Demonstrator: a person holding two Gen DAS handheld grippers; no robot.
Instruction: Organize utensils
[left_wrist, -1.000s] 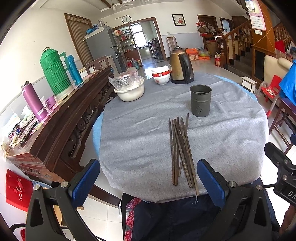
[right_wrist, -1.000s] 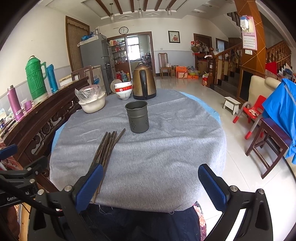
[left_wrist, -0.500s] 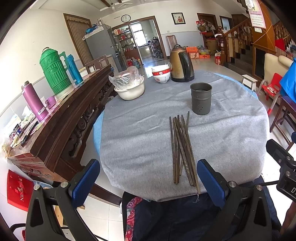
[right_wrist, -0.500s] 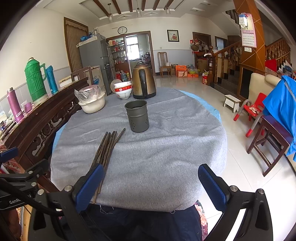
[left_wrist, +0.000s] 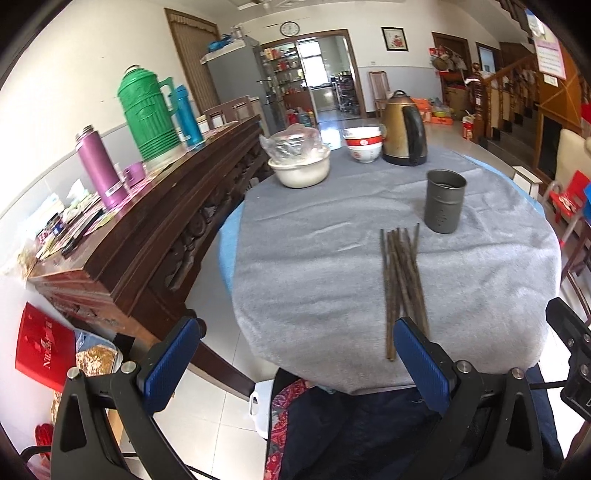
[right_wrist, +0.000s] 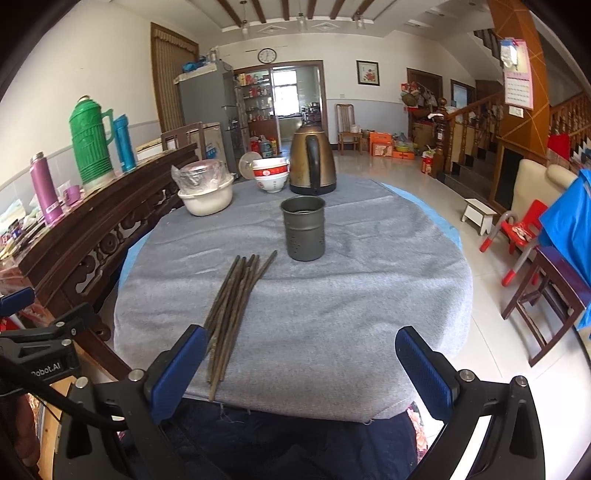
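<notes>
Chopsticks (right_wrist: 236, 306) lie just ahead of each spread, empty hand-held gripper (right_wrist: 301, 365), before the cup (right_wrist: 304, 228).

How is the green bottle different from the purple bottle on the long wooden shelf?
The green bottle is fat and ribbed; the purple bottle is slim and smooth. The green bottle has a side handle and a green cap; the purple bottle has no handle and a silvery top. The green bottle stands farther along the wooden shelf; the purple bottle stands nearer the camera. Both stand upright, lids on.
</notes>
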